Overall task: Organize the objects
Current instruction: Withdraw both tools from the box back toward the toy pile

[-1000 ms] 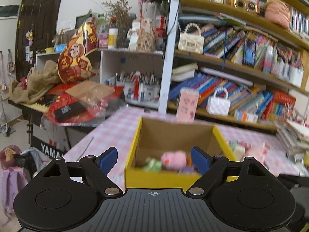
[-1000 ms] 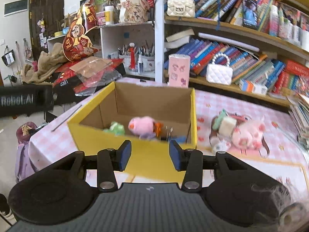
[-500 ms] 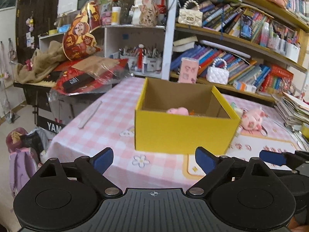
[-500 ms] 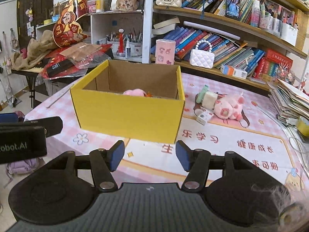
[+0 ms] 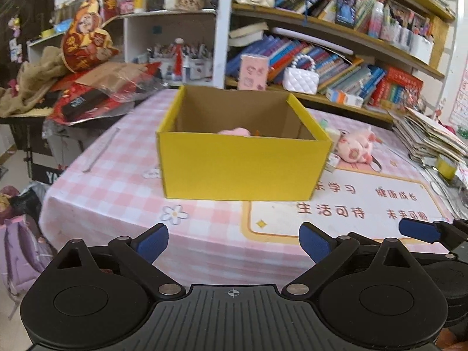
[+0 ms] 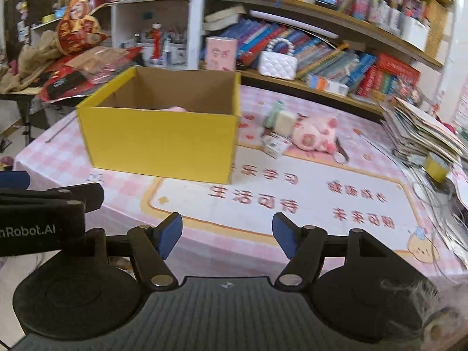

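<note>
Box: yellow box upright on the counter, open top, mid-left on the pink check cloth.
Done so far: pink plush in box shows just over the rim; rest of the contents hidden by the front wall.
Left to do: pink pig plush, cream block, green tube and small white carton in a cluster on the counter, just beside the box's right wall. Judged approx. partway; at least 4 items out.
Left tool: empty, jaws opening and v. wide, nothing btwn them. Low at the near counter edge, angled down, facing the box front, well apart from it.
Right tool: empty too, jaws opening, mid-wide, nothing btwn. Same low pose at the near edge, angled down over the printed mat; cluster is ahead and to its right, not near yet.
Next, prob.: right tool goes for the cluster, being on that side.
</note>
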Demonstrator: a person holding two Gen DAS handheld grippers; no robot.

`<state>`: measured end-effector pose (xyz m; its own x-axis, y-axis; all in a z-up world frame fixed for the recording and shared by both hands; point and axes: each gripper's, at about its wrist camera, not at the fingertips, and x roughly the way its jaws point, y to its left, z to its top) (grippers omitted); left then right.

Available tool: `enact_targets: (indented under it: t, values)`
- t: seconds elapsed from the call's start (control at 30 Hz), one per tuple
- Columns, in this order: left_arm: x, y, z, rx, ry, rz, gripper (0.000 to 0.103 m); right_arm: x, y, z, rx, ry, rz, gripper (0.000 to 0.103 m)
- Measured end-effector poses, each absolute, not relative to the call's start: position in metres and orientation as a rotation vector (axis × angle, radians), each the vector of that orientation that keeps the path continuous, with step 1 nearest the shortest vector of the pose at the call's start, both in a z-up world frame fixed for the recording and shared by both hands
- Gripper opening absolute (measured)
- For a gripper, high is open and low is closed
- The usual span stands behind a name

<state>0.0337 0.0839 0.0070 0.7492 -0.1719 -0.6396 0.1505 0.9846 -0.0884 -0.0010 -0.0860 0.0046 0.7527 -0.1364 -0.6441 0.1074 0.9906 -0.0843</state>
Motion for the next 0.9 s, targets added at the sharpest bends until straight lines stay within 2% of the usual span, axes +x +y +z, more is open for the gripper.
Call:
enact_targets:
  t: [0.9]
  values:
    - [0.079, -0.056, -0.008, 0.071, 0.786, -0.364, 0.098, 0.005, -0.226, -0.016, 0.074, 0.808, -0.366, 0.069]
